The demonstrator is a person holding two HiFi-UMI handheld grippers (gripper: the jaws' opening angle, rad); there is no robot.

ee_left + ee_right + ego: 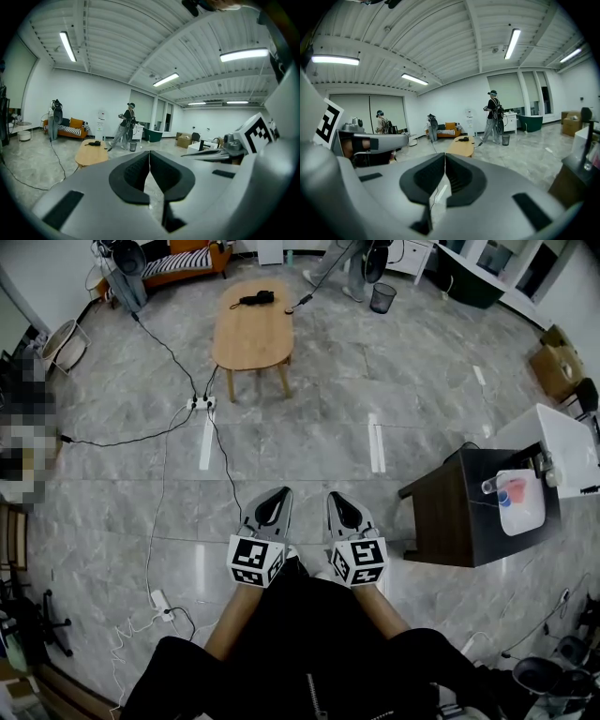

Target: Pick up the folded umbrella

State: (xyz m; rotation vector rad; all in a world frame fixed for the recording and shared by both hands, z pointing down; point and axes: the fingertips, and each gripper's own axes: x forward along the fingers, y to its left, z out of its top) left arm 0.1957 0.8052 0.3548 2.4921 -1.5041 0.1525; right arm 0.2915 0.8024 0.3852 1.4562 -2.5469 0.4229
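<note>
Pointing up the frame side by side in the lower middle of the head view, the left gripper [277,498] and the right gripper [339,501] are both closed and empty. In each gripper view the dark pads [133,177] meet in a thin seam with nothing between them.

The folded umbrella [256,298], black, lies on the far end of the oval wooden table [251,338] at the upper middle of the head view, well apart from both grippers.

At the top, right of the table, stands a mesh wastebasket [382,297]; its contents cannot be made out. At the right edge a dark cabinet [450,517] bears a white tray [525,517]. A clear cup [492,486] lies at the tray's left rim, and something blue and something pink sit inside. A cardboard box [555,367] sits at the upper right and a round basket [62,343] at the upper left; their insides are not visible.
</note>
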